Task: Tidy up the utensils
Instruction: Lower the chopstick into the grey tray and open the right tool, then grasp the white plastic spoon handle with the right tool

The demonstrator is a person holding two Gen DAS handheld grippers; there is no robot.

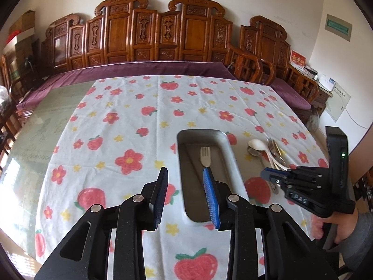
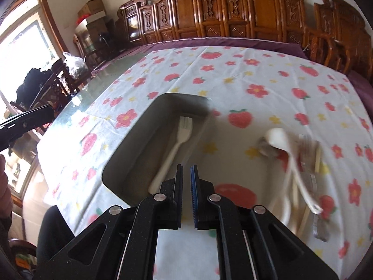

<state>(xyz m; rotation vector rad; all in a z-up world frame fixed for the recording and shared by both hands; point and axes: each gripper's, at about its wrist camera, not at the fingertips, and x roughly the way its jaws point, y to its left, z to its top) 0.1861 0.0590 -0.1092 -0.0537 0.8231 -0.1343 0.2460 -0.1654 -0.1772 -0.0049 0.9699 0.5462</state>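
The left hand-held gripper (image 1: 185, 187) hovers low over the table (image 1: 46, 121) with its fingers spread wide and nothing between them. Its right finger hangs above the near end of the metal tray (image 1: 229, 163), which sits just ahead and slightly to the right of it. One pale plastic fork (image 1: 205, 156) already lies lengthwise in the tray, tines pointing away.

The right hand-held gripper (image 2: 186, 182) has its pads nearly pressed together, with only a thin slit between them and nothing held. It hangs over the tray's near right corner. The loose utensils (image 2: 300, 163) lie ahead and to its right on the flowered cloth (image 2: 233, 74): a white spoon (image 2: 278, 137) on top, with metal forks and what look like chopsticks crossed under it, though that side of the right wrist view is blurred.

The risk lies in that pile. The pieces overlap, so a pinch on one handle may drag or flip its neighbours, or catch two at once. The right gripper must open before it descends; coming down nearly closed, it would simply push the heap. A low pinch could also snag the cloth and tug it. The thin, smooth handles may twist in the pads and drop short of the tray.
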